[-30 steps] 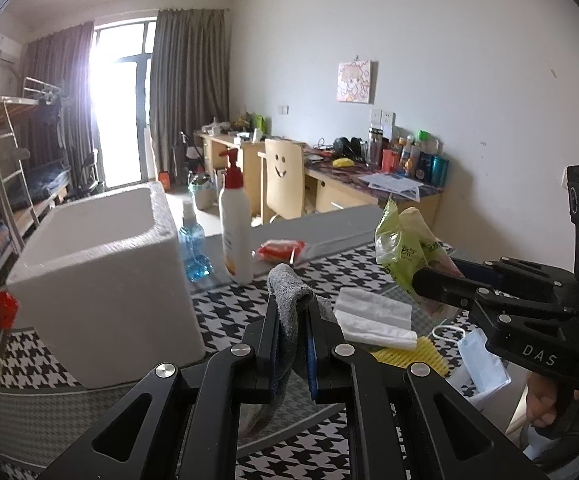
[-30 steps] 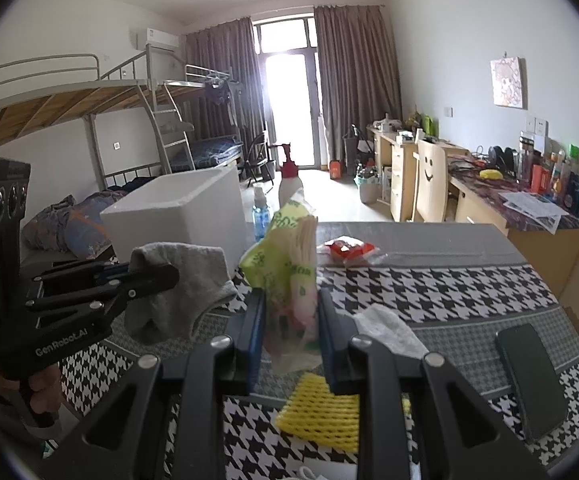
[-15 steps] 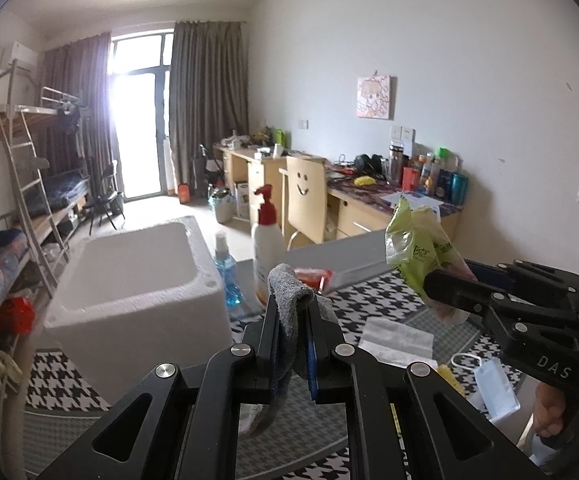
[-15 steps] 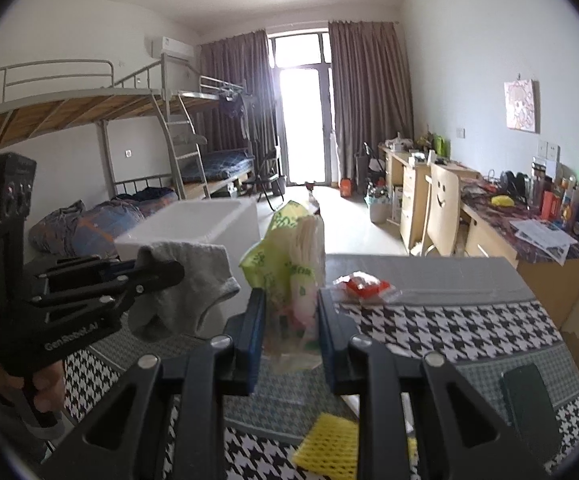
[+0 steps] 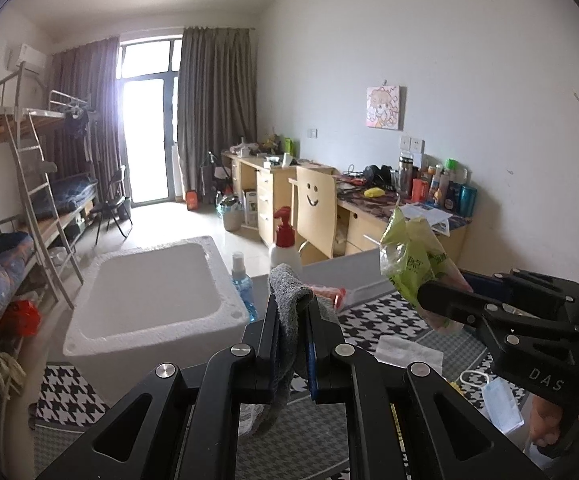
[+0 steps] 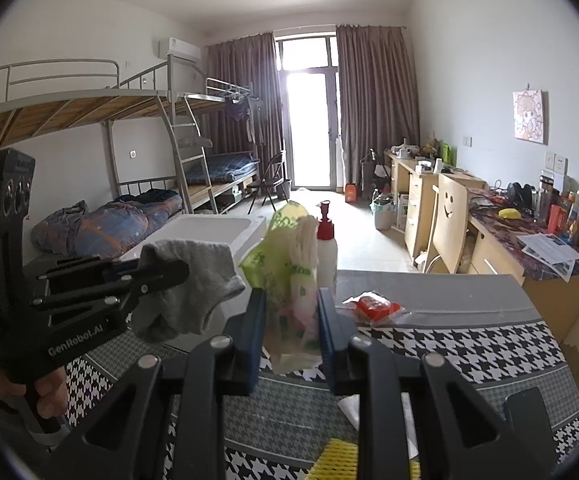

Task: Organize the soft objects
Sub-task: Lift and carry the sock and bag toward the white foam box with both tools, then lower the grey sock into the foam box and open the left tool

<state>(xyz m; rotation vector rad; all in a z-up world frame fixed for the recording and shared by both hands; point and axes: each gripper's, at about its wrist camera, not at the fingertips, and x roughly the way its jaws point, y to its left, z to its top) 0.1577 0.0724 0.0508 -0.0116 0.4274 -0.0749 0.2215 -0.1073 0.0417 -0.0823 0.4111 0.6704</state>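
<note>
My left gripper is shut on a grey sock, which hangs between its fingers above the table. It also shows in the right wrist view, held by the left gripper. My right gripper is shut on a green and white plastic packet of soft goods. In the left wrist view the right gripper holds the packet to the right of the sock. A white foam box stands open on the left, below and ahead of both grippers.
On the houndstooth table stand a white pump bottle and a blue spray bottle. A red packet, a white folded cloth, a face mask, a yellow mesh and a dark phone lie there.
Both grippers have risen with their loads, so the view looks down into the foam box. The table items have dropped lower in view. Both grips are unchanged.
</note>
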